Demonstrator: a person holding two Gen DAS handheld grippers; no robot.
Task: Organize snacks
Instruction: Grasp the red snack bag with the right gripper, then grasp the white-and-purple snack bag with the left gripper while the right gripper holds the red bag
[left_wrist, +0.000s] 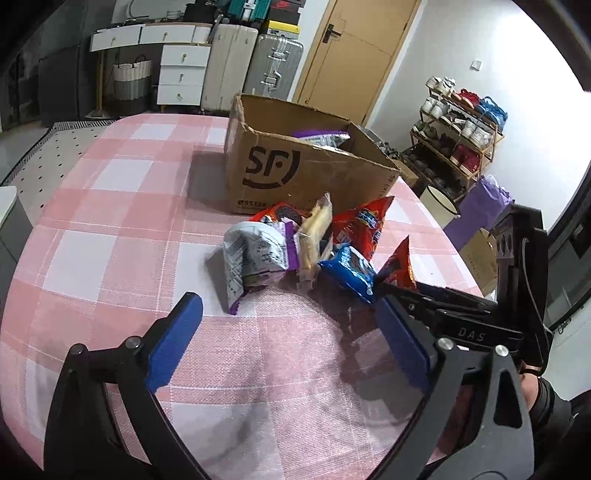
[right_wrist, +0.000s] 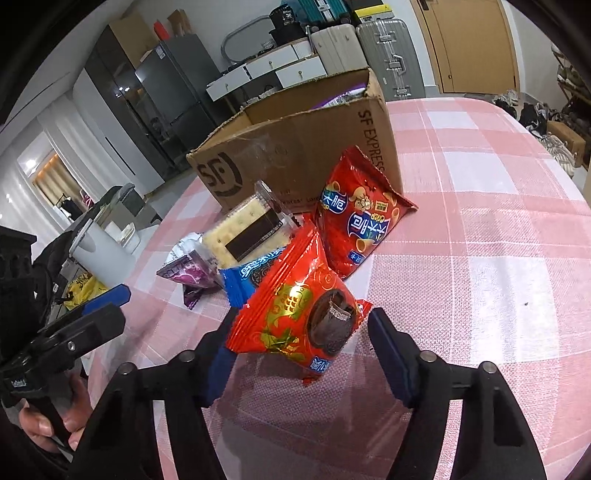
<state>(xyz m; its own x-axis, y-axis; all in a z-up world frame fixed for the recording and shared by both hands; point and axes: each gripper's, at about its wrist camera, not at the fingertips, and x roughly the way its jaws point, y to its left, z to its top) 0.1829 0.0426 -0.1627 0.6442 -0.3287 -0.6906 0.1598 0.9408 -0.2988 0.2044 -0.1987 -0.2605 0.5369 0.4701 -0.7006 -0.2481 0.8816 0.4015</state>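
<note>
Here the snacks lie in a loose heap on the pink checked table (left_wrist: 110, 229), just in front of the cardboard box (left_wrist: 295, 173), which already has a purple packet inside; the red cake packet (right_wrist: 295, 317) sits at the near edge of the heap, between the fingers of the right hand-held gripper (right_wrist: 295, 354).

The main risk, as I judge it, is a poor bite on that packet; the left blue pad looks to touch its corner while the right pad stands just clear, so the jaws are part-way in and not yet clamped; if they close on the crimped corner alone, the slick film could slide out or the packet could swing and drop on the lift. A low sweep could also nudge the blue packet (right_wrist: 255, 271) and the cracker pack (right_wrist: 243, 229) lying against it, scattering the heap.

The right hand-held gripper slants downward toward the table, straddling the packet; the left hand-held gripper (left_wrist: 288, 325) tilts down likewise, its jaws wide apart and empty over bare cloth, short of the white-and-purple packet (left_wrist: 255, 258); a hand (right_wrist: 48, 417) grips its handle.
</note>
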